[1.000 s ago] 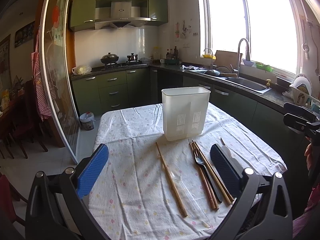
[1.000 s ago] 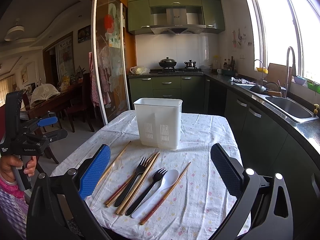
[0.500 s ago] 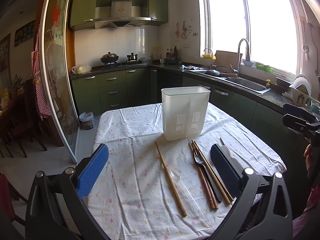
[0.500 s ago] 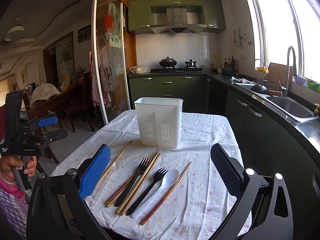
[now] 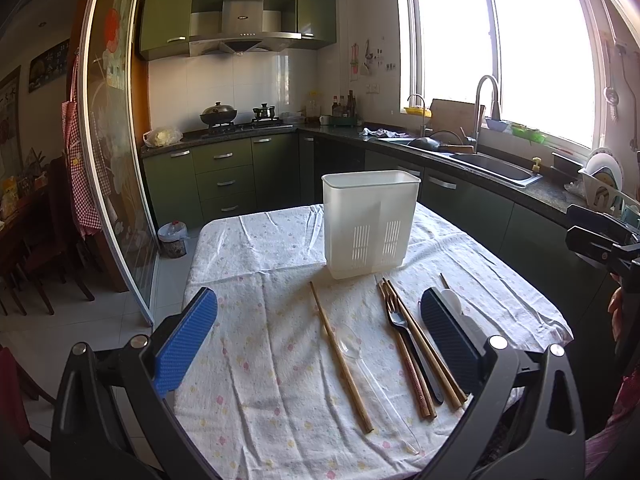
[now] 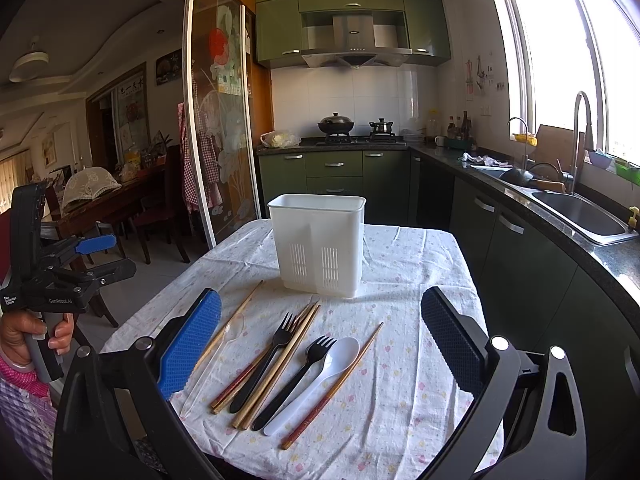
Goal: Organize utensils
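A white slotted utensil holder [image 5: 370, 224] [image 6: 318, 242] stands upright on the cloth-covered table [image 5: 256, 264], empty as far as I see. In front of it lie several wooden chopsticks [image 6: 286, 356], two black forks [image 6: 272, 354] [image 6: 304, 372], a white plastic spoon [image 6: 326, 372] and a clear plastic spoon [image 5: 362, 364] [image 6: 222, 346]. A lone chopstick [image 5: 340, 356] lies to their left. My left gripper [image 5: 320, 340] hovers open above the near table edge. My right gripper [image 6: 320, 344] is open too, over the utensils, holding nothing.
Green kitchen cabinets, a stove with pots [image 5: 218, 114] and a sink [image 5: 494, 164] line the back and right walls. A glass sliding door [image 5: 116, 168] stands left of the table. A dining table with chairs [image 6: 108, 204] sits beyond it. A small bin [image 5: 173, 236] is on the floor.
Both grippers have drifted very slightly; nothing on the table has moved and both stay open.
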`<state>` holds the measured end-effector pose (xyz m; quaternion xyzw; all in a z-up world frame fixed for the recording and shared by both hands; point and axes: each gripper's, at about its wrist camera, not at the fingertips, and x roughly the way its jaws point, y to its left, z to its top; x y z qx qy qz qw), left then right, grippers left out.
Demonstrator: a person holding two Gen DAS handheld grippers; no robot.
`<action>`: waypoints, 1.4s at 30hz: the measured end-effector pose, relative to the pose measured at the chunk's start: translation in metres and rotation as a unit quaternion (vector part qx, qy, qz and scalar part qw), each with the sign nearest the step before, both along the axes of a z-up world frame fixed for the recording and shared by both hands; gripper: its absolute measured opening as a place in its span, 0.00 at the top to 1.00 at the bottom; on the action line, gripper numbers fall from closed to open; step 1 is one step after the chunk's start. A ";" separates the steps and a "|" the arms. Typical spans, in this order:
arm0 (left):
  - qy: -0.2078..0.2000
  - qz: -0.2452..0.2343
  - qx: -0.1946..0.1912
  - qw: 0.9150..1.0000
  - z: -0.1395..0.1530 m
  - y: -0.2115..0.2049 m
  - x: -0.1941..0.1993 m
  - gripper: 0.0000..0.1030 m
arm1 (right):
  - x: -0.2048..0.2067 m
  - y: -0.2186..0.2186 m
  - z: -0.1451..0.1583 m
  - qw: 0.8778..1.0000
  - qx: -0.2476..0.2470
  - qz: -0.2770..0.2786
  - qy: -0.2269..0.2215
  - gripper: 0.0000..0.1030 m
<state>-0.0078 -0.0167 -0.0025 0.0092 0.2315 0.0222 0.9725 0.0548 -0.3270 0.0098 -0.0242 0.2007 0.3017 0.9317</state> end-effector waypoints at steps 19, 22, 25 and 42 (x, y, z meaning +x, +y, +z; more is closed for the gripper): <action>0.087 -0.007 -0.029 0.996 -0.020 -0.009 0.036 0.06 | 0.036 0.000 -0.026 0.996 0.005 0.005 0.088 0.04; 0.151 -0.014 -0.049 0.987 -0.030 -0.009 0.064 0.06 | 0.058 -0.002 -0.038 0.985 0.014 0.006 0.172 0.04; 0.214 -0.015 -0.062 0.975 -0.045 -0.011 0.094 0.06 | 0.069 0.000 -0.048 0.978 0.014 0.021 0.208 0.04; 0.400 -0.032 -0.124 0.907 -0.108 -0.058 0.179 0.58 | 0.082 0.010 -0.063 0.969 -0.019 0.015 0.245 0.04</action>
